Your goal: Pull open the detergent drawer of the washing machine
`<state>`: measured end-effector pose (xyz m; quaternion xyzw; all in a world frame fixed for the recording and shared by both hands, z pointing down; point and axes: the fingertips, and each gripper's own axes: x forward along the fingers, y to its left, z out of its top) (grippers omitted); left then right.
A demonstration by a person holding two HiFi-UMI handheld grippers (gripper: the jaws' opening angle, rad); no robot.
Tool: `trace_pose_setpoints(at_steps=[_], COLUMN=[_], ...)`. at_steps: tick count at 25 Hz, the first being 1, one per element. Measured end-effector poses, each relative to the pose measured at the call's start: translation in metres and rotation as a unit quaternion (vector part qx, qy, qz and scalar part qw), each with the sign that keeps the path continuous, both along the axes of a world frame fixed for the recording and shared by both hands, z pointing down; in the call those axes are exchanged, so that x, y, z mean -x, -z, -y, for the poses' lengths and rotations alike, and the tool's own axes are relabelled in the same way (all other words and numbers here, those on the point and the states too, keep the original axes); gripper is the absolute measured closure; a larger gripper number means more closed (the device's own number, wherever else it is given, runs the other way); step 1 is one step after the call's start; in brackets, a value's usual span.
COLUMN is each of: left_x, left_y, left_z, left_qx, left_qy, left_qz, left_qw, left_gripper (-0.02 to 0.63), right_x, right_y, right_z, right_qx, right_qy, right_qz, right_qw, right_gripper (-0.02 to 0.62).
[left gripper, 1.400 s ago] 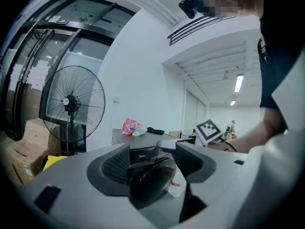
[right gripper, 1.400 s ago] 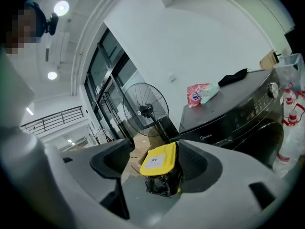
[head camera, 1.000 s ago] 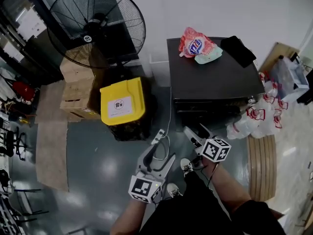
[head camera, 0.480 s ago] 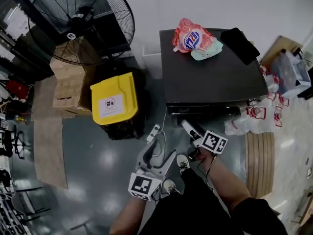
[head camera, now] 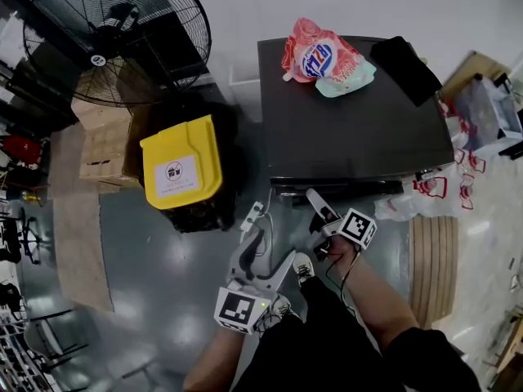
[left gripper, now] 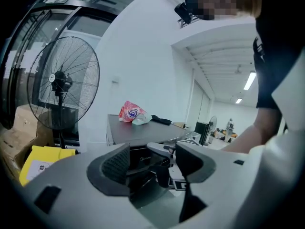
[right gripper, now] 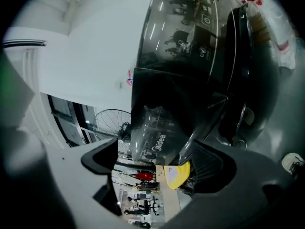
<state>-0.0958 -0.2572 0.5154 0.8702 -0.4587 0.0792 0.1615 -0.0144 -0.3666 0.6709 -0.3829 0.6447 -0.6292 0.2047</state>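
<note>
Containers first: the yellow bin left of the washing machine has its lid down, contents hidden. The cardboard boxes behind it, under the fan, are closed. The red-and-white detergent bag lies on the washer's dark top at the back, with a black item just beside it. The white plastic bags are on the floor at the washer's right; can't tell what's in them.

The detergent drawer is at the top of the washer's front, on the side nearer the bin. It has a glossy dark face with the Midea print and looks flush with the panel, so not pulled out.

Your right claw is up against the washer's top front edge, rolled onto its side. Its jaws are opening and already wide. In the right gripper view, the drawer face sits in the gap of the right claw, with neither pad on it.

Your left claw is over the floor, well short of the washer, pointing toward it. In the left gripper view, the left claw stands wide and holds nothing. Only the washer front and your right claw show through the gap.
</note>
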Motion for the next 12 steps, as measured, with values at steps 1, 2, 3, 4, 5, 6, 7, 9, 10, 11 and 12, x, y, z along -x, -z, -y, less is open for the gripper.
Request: trace_pose_setpoints(at_steps=[1, 2, 3, 4, 5, 6, 7, 9, 10, 11, 12], left_x=[-0.001, -0.003, -0.005, -0.006, -0.007, -0.008, -0.008, -0.009, -0.009, -0.009, -0.009], left_y=[-0.003, -0.005, -0.007, -0.009, -0.011, -0.013, -0.014, -0.016, -0.017, -0.019, -0.020], left_z=[0.003, 0.006, 0.008, 0.010, 0.011, 0.013, 0.015, 0.019, 0.021, 0.022, 0.022], left_qx=[0.003, 0.005, 0.007, 0.009, 0.011, 0.014, 0.016, 0.020, 0.021, 0.022, 0.023], left_qy=[-0.001, -0.002, -0.004, -0.006, -0.008, -0.008, -0.008, -0.008, -0.008, -0.009, -0.008], left_qz=[0.000, 0.000, 0.000, 0.000, -0.001, -0.001, -0.002, -0.005, -0.006, -0.007, -0.007], left_qw=[1.0000, 1.0000, 1.0000, 0.9999, 0.9999, 0.9999, 0.9998, 0.9998, 0.9997, 0.9997, 0.9997], left_gripper=[0.333, 0.333, 0.333, 0.333, 0.333, 0.333, 0.333, 0.333, 0.333, 0.333, 0.333], right_x=[0.000, -0.001, -0.001, -0.001, -0.001, 0.000, 0.000, 0.000, 0.001, 0.002, 0.002], right_y=[-0.002, -0.003, -0.004, -0.006, -0.009, -0.011, -0.013, -0.015, -0.016, -0.017, -0.017], right_z=[0.005, 0.009, 0.013, 0.016, 0.018, 0.020, 0.023, 0.028, 0.030, 0.030, 0.030], right_qx=[0.000, -0.002, -0.004, -0.004, -0.002, 0.000, 0.001, 0.002, 0.000, -0.001, -0.004], right_qy=[-0.002, -0.004, -0.006, -0.007, -0.009, -0.011, -0.014, -0.016, -0.016, -0.014, -0.011], right_qz=[0.004, 0.007, 0.010, 0.012, 0.015, 0.018, 0.021, 0.023, 0.023, 0.022, 0.021], right_qw=[1.000, 1.000, 1.000, 1.000, 1.000, 1.000, 1.000, 1.000, 1.000, 1.000, 1.000], right_gripper=[0.101, 0.092, 0.086, 0.084, 0.084, 0.084, 0.084, 0.086, 0.090, 0.089, 0.089])
